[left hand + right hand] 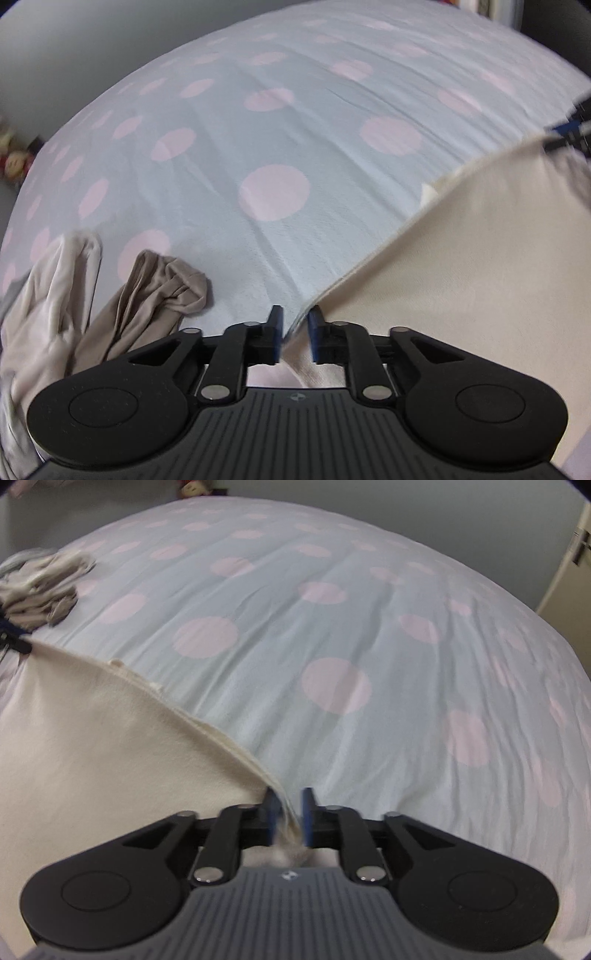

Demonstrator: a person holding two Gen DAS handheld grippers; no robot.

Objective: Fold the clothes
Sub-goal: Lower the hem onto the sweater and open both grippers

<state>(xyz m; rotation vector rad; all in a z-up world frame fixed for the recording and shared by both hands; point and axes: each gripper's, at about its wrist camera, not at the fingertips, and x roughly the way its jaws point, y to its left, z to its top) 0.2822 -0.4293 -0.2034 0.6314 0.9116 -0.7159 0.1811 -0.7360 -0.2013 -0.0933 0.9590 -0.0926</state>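
Overhead, cream garment (461,277) edge pinched between left gripper (295,332) and right gripper (290,818)

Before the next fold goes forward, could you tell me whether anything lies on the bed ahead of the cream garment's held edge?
Nothing visible does. The cream garment faces bare polka-dot bedsheet; the crumpled clothes lie off to the left of the left gripper, outside that path.

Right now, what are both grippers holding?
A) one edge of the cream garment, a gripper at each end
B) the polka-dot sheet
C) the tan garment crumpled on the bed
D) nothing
A: the left gripper and right gripper each pinch the cream garment along its edge.
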